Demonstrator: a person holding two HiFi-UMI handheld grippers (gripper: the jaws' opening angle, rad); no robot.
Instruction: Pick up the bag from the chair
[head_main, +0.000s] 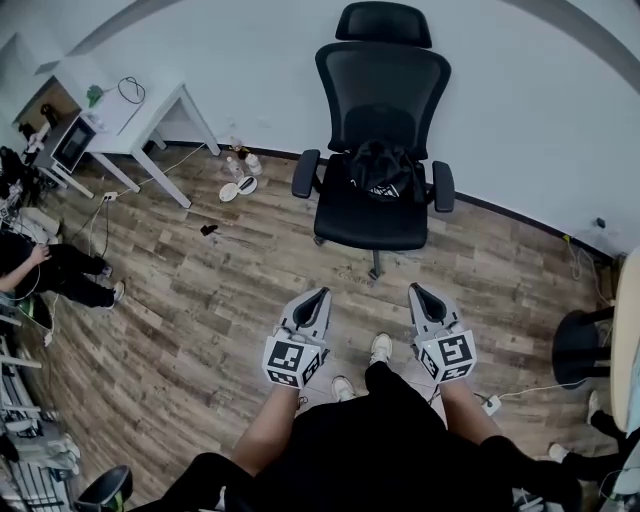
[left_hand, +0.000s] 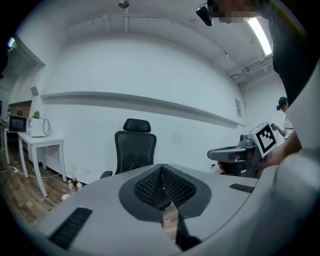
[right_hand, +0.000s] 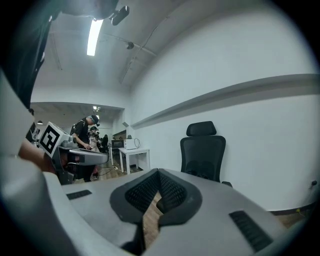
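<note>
Black bag (head_main: 376, 163) with unreadable white print (head_main: 385, 190)

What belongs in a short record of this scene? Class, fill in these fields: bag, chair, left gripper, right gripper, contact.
bag: black, lying on the seat against the backrest
chair: black office chair by the white wall, facing the person
left gripper: jaws together, nothing between them, pointing toward the chair
right gripper: jaws together, nothing between them, beside the left one
contact: neither gripper touches the bag; wood floor lies between
</note>
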